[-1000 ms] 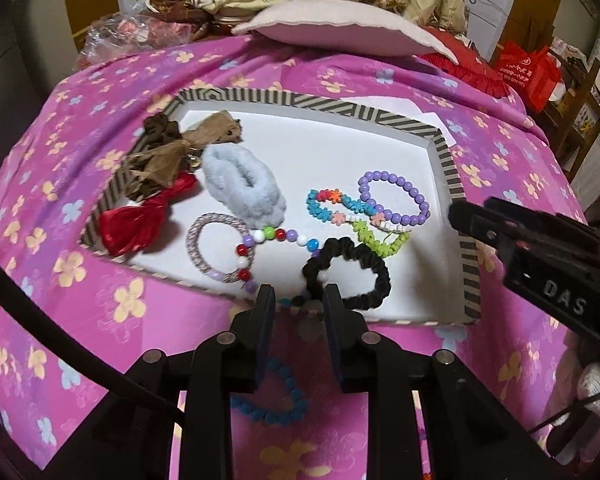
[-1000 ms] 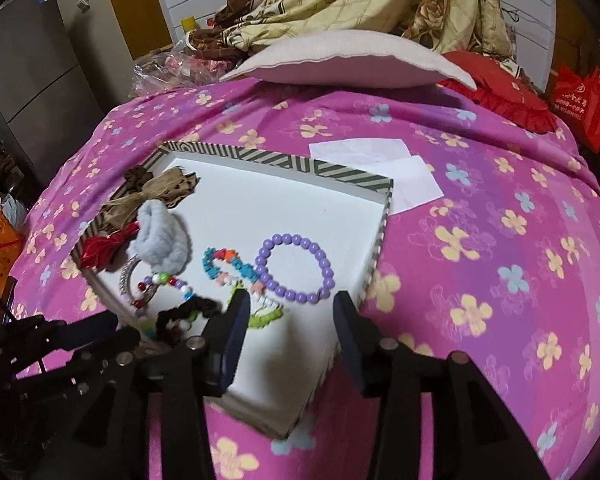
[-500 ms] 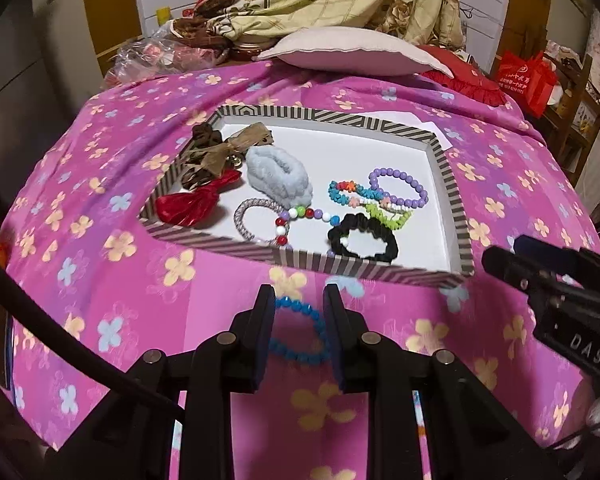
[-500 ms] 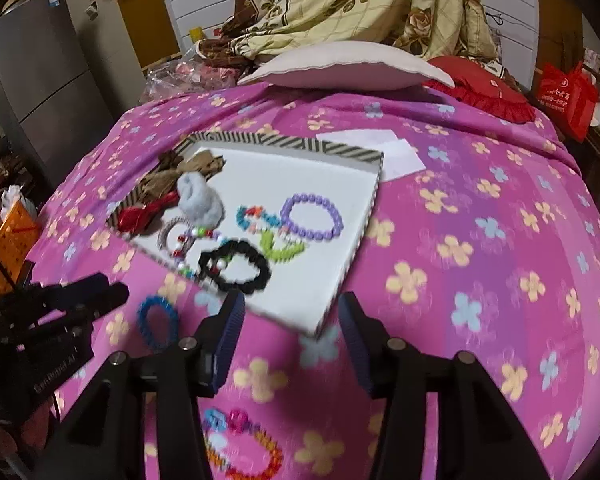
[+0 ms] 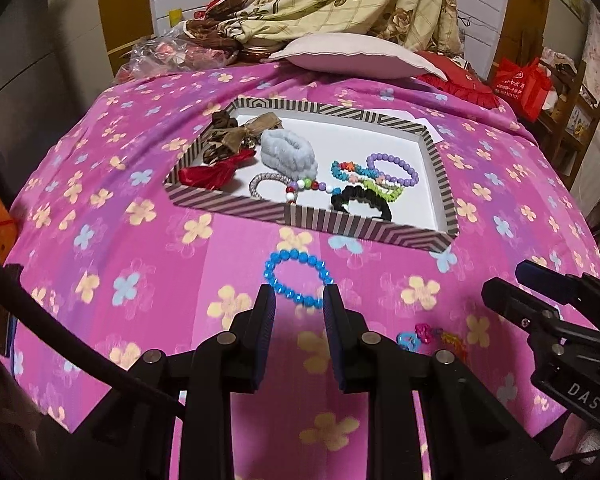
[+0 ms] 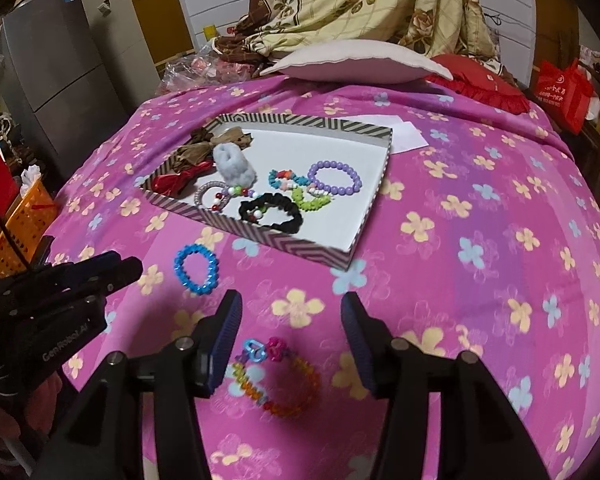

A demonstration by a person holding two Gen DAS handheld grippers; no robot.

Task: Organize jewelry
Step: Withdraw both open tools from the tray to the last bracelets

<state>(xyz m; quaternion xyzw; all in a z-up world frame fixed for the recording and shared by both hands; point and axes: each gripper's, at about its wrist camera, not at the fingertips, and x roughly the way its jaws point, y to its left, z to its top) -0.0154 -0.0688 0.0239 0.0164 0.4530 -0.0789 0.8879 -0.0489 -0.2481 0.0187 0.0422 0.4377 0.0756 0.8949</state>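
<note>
A striped tray [image 5: 308, 218] [image 6: 284, 242] on the pink flowered cover holds a black scrunchie [image 5: 360, 200], a purple bead bracelet [image 5: 392, 168], a grey fluffy scrunchie [image 5: 288, 152], bows and several bead strings. A blue bead bracelet [image 5: 298, 276] [image 6: 196, 268] lies on the cover in front of the tray. My left gripper [image 5: 299, 308] is open and empty just behind it. A multicoloured bead bracelet [image 6: 276, 380] [image 5: 432, 336] lies nearer. My right gripper [image 6: 291, 316] is open and empty above it.
A pillow [image 5: 356, 56] and a heap of blankets [image 5: 340, 4] lie at the back. White paper [image 6: 400, 136] sits behind the tray. An orange basket [image 6: 20, 220] stands off the left edge and a red bag [image 6: 560, 92] at the far right.
Both grippers have drawn back from the tray toward the near edge. The blue bracelet and the multicoloured bracelet have come into full view in front of the tray.
</note>
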